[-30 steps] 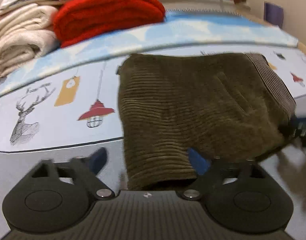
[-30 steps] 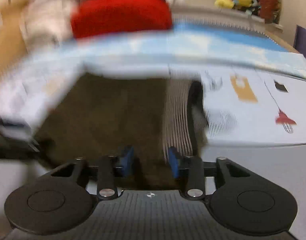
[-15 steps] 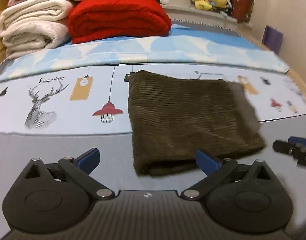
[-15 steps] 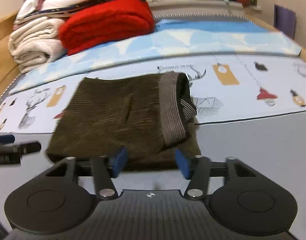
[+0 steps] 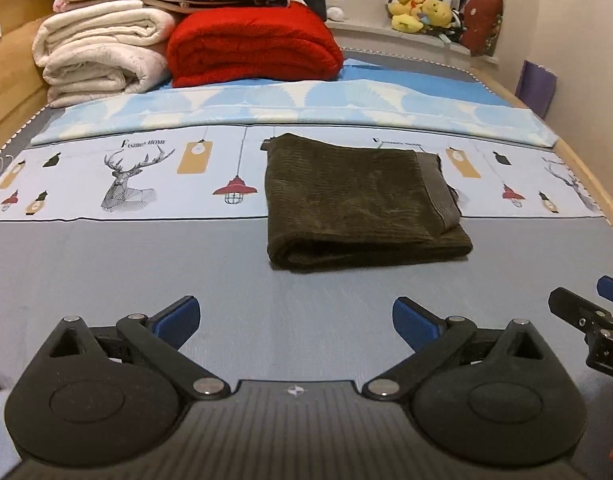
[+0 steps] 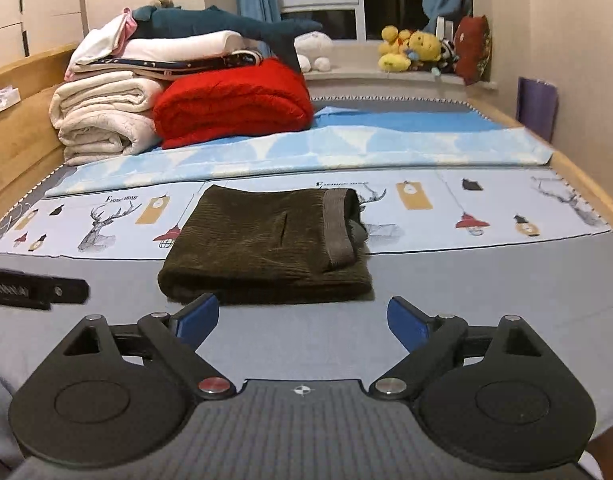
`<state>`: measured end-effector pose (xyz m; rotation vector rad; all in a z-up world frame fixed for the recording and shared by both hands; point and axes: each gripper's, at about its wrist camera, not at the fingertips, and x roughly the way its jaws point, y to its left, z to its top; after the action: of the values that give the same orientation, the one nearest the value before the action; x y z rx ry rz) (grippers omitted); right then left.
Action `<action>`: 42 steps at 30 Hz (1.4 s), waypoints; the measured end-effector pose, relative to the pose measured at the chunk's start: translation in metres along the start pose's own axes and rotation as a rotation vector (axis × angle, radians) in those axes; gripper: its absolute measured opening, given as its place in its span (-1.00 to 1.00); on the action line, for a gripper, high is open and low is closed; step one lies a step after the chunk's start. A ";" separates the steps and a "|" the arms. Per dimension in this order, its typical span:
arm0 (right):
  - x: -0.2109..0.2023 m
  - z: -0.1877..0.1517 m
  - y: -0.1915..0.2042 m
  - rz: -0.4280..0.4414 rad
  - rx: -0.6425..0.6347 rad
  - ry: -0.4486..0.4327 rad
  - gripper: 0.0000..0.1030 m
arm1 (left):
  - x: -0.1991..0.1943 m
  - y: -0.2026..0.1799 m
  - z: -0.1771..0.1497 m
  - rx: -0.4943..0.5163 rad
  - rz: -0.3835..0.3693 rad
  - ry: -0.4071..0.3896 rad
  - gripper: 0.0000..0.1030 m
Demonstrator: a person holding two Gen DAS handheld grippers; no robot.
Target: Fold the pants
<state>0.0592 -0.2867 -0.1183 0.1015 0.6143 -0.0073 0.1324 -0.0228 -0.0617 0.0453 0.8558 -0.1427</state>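
The folded olive corduroy pants (image 5: 358,200) lie flat on the bed (image 5: 106,272), straddling the edge between the grey cover and the deer-and-lamp printed sheet (image 5: 118,176), with the ribbed waistband (image 6: 338,228) on their right side. The left hand-held gripper (image 5: 294,318) stands with its blue pads wide apart and nothing between them, well short of the pants; the right hand-held gripper (image 6: 302,318) is opening, its pads apart and empty, just in front of the near fold. At the head of the bed a red blanket (image 5: 250,46) rests beside stacked cream blankets (image 5: 98,60), and plush toys (image 6: 410,50) sit on the window sill.
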 end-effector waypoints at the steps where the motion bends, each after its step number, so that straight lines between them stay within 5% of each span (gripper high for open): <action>1: -0.001 -0.002 -0.002 0.002 0.001 -0.007 0.79 | 0.000 0.000 -0.001 0.010 -0.001 -0.003 0.99; 5: 0.008 -0.013 -0.008 0.011 0.018 -0.062 0.79 | 0.018 0.000 -0.002 0.021 0.000 -0.017 0.99; 18: 0.058 -0.022 -0.007 0.037 0.154 -0.008 0.79 | 0.094 0.013 -0.013 -0.030 -0.025 0.054 0.99; 27: 0.064 -0.025 0.020 0.060 0.009 -0.035 0.79 | 0.103 0.013 -0.012 -0.020 -0.011 0.059 0.99; 42: 0.065 -0.024 0.014 0.046 0.041 -0.025 0.79 | 0.107 0.009 -0.013 -0.007 0.026 0.064 0.99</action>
<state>0.0991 -0.2693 -0.1739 0.1545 0.5870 0.0230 0.1931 -0.0243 -0.1515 0.0543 0.9188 -0.1148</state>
